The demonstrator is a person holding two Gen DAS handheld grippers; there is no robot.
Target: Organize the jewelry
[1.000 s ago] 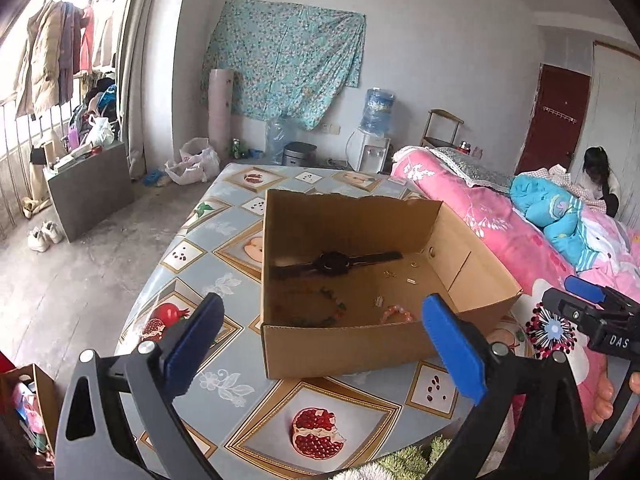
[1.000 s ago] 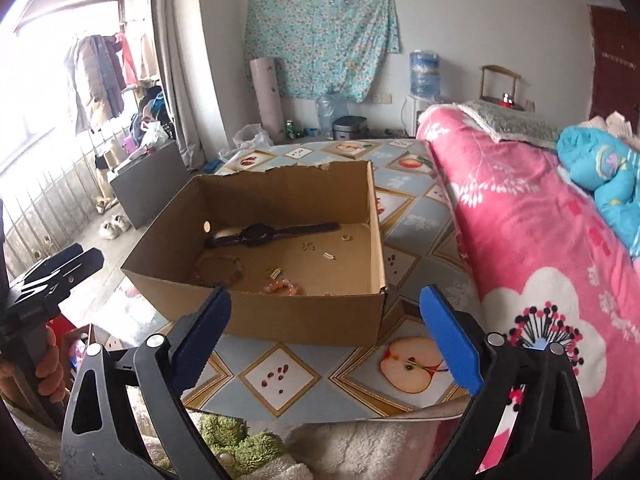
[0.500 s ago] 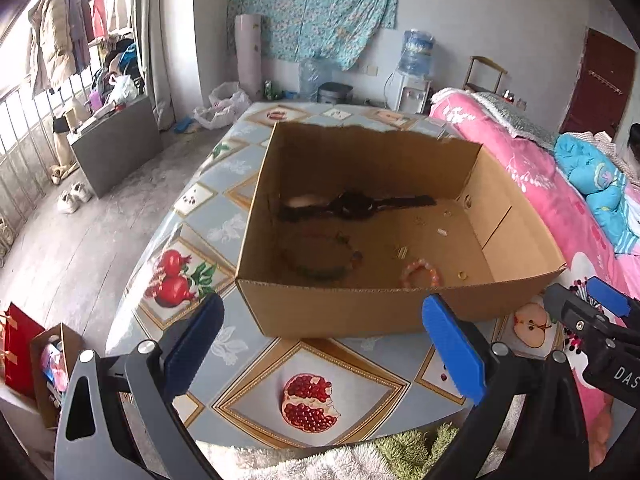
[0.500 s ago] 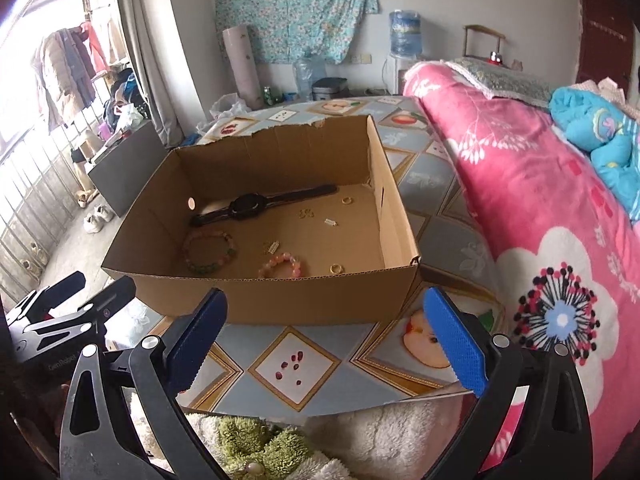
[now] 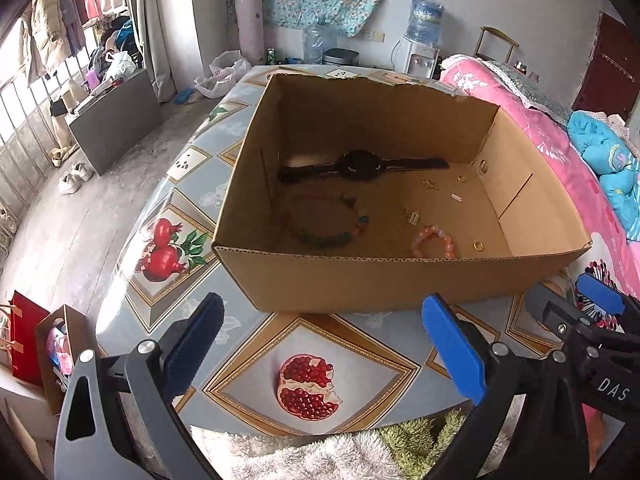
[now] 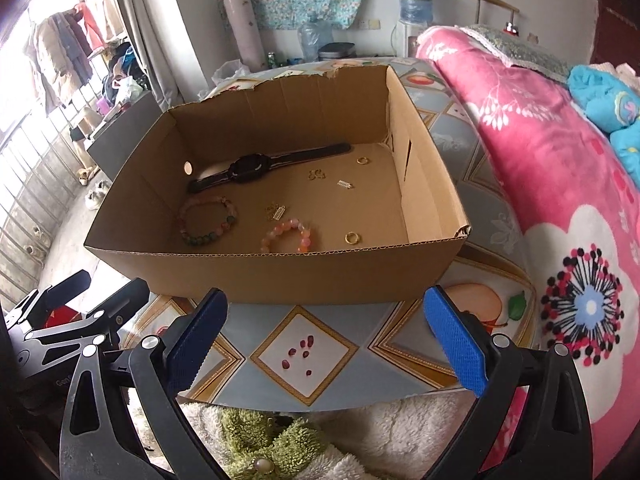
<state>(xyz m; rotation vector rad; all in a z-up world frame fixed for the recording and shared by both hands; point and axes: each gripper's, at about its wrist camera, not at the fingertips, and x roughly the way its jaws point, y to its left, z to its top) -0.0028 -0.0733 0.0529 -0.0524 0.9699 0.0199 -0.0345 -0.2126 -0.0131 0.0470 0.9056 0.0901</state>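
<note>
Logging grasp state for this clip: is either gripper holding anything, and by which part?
Nothing is held. The left gripper and right gripper are both open and empty, short of the box.

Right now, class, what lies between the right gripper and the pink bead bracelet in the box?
In the right wrist view, the cardboard box's near wall and a strip of patterned tablecloth lie between the open right gripper and the pink bracelet.

White letters "DAS" show on the black body of the right gripper (image 5: 596,308), off to the right of the left gripper's blue pads; the word runs out of view after the S. In the right wrist view, faint grey letters starting "Gen" sit on the black body of the left gripper (image 6: 86,294), left of the near pads; the rest is too dim to read.
</note>
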